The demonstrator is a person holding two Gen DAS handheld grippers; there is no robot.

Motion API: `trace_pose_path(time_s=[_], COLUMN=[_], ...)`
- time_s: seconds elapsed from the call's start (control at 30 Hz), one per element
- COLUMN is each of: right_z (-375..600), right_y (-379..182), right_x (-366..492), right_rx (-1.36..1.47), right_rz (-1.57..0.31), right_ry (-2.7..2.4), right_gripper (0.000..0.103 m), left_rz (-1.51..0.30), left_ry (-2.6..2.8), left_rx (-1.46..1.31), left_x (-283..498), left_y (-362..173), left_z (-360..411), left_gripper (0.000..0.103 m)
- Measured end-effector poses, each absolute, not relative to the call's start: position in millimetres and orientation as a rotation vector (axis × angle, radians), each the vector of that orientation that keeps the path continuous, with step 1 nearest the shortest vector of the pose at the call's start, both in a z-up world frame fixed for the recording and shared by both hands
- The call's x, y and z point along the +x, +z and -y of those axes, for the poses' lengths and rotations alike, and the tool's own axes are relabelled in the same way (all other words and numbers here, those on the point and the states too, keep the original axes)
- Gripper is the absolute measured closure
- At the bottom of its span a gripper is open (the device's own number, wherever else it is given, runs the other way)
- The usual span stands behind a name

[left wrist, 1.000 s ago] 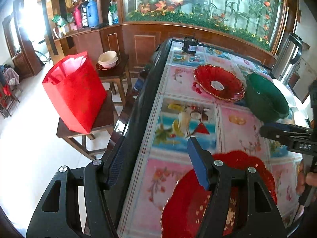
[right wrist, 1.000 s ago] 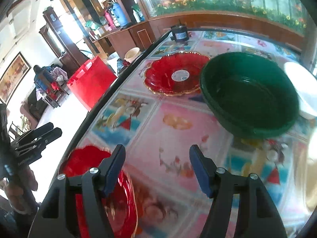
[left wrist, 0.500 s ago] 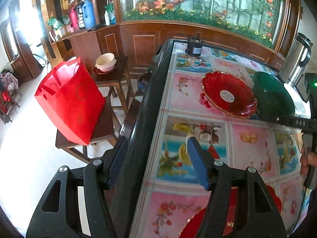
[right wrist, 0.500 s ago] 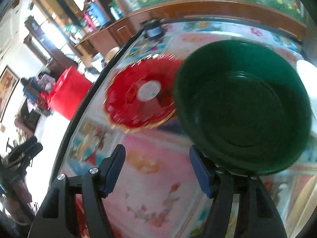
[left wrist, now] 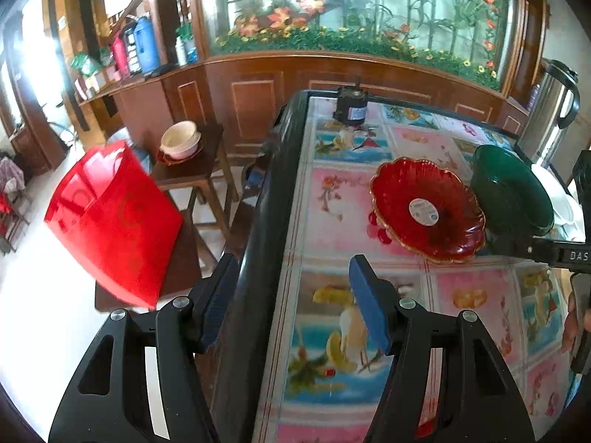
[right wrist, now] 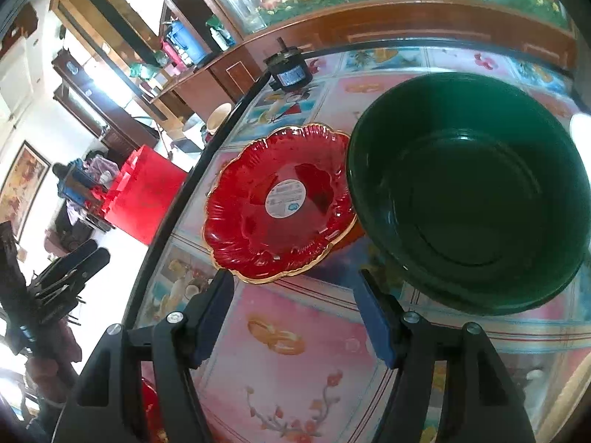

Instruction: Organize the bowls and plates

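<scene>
A red scalloped plate (left wrist: 428, 210) (right wrist: 277, 203) with a gold rim and a white sticker lies on the picture-covered table (left wrist: 343, 203). A deep green bowl (left wrist: 513, 192) (right wrist: 469, 192) stands right beside it, with nothing in it. My right gripper (right wrist: 295, 310) is open and holds nothing, just short of the near rims of both. It reaches in from the right in the left wrist view (left wrist: 554, 251). My left gripper (left wrist: 291, 295) is open and holds nothing, astride the table's black left edge. A sliver of a second red plate (right wrist: 149, 402) shows behind my right gripper's left finger.
A small black motor (left wrist: 351, 107) sits at the table's far end. A white plate (left wrist: 565, 206) and a steel flask (left wrist: 550, 110) are beyond the green bowl. Left of the table stand a red bag (left wrist: 110, 221) and a stool with white bowls (left wrist: 179, 140).
Both grippers moved forward along the table. The near red plate dropped out of the left view. The right gripper closed in on the green bowl and far red plate, rolling slightly.
</scene>
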State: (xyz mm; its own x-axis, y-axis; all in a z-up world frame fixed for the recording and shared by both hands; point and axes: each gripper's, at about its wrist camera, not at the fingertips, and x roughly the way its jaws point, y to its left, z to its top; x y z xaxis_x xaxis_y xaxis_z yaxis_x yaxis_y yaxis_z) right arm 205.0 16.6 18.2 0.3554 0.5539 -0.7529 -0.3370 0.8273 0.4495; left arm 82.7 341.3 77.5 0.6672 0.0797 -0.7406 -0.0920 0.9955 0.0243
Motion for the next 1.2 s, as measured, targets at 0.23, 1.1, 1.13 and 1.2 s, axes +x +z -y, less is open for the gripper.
trace_pose_path(time_s=[0.23,1.1,1.13,1.2], right_z=[-14.4,-20.4,-20.9,-21.7], right_y=[14.4,8.9,9.3,8.8], right_x=[210.3,232.1,232.1,232.8], right_rx=[0.268,0.27,0.267,0.269], right_rz=[-1.105,-1.067,-1.061,-1.055], right_ry=[0.585,0.491,0.487,0.48], right_gripper=[0.024,0.048,0.049,0.051], left_rz=[-0.849,-1.019,-1.021,-1.02], left_ry=[0.036,-0.106,-0.102,-0.1], left_rx=[-0.051,-0.048,-0.048,-0.053], left_x=[116.8,210.6,212.3,214.5], left_y=[66.3,22.3,21.4,20.0], left_z=[-342.1,-306.4,-306.5,-306.6], left_gripper=[0.04,0.039,0.039,0.039])
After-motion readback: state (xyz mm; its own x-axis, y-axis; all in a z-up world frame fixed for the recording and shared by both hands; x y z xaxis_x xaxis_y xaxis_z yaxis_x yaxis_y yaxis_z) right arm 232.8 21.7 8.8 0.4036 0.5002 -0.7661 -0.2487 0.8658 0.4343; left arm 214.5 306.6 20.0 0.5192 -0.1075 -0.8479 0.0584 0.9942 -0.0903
